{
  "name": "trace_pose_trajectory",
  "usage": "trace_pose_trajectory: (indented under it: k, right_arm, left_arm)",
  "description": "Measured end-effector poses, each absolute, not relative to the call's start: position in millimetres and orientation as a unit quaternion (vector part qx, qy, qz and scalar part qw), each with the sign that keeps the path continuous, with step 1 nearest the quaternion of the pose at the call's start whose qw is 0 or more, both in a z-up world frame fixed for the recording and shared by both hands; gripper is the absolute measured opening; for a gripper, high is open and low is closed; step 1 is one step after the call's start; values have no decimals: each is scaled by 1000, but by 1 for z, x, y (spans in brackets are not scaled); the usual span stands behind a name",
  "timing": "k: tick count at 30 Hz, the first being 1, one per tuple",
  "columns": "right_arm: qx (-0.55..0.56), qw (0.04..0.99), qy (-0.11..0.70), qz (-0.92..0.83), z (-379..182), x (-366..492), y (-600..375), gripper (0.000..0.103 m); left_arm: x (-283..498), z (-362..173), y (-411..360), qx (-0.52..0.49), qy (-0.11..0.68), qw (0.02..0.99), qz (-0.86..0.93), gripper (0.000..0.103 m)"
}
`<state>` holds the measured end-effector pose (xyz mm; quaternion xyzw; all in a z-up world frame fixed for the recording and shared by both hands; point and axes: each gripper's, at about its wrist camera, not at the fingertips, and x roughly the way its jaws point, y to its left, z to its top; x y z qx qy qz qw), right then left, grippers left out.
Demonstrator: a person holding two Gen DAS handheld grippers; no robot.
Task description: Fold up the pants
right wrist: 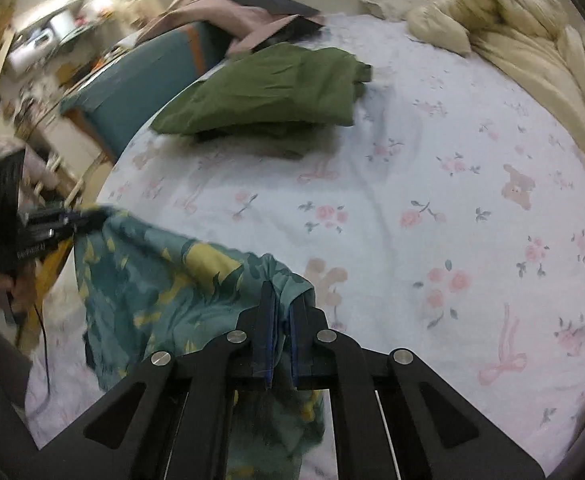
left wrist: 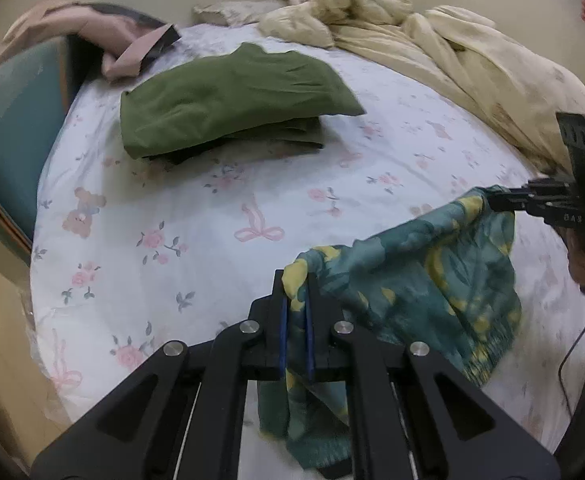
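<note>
In the left wrist view, the left gripper [left wrist: 297, 304] has its jaws nearly closed on a bunched corner of the teal and yellow patterned pants [left wrist: 412, 276], the cloth pinched between the blue pads and hanging down below them. From those jaws the pants stretch up and to the right to the right gripper [left wrist: 496, 200], whose jaws clamp the far corner, so the fabric hangs between the two as a sagging sheet over the bed [left wrist: 212, 216] with its floral sheet. Ahead of the left jaws and well apart lies a folded olive green garment [left wrist: 228, 96]; beyond it to the right sits a crumpled cream duvet [left wrist: 432, 52], and to the left a pink garment [left wrist: 104, 28] drapes over a teal chair [left wrist: 16, 120]. In the right wrist view, the right gripper [right wrist: 282, 308] has its jaws drawn close on a fold of the pants [right wrist: 164, 284], fabric spilling below them. The pants run left to the left gripper [right wrist: 88, 220], shut on the other corner. The green garment [right wrist: 268, 92] lies ahead, the duvet [right wrist: 532, 40] ahead to the right.
</note>
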<state>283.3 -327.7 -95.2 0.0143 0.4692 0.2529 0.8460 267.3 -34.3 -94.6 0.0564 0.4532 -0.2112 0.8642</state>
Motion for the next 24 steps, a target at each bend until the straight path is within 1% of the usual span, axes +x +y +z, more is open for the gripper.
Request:
trace_pose_trajectory:
  k: [3, 6, 13, 20, 24]
  right_arm:
    - [-15, 849, 459, 261, -86, 263, -325, 5]
    - [-49, 847, 451, 277, -79, 236, -320, 5]
    - [-111, 823, 475, 290, -84, 180, -314, 4]
    - [-167, 770, 545, 286, -120, 144, -300, 3]
    - [-173, 749, 580, 269, -139, 137, -296, 4]
  left_arm:
    - [248, -90, -33, 69, 443, 864, -228, 5]
    - [220, -87, -36, 115, 431, 859, -250, 5]
    - [158, -88, -46, 182, 422, 831, -312, 5]
    - [105, -133, -74, 299, 442, 766, -360, 5]
    - [96, -161, -72, 324, 482, 737, -346, 9]
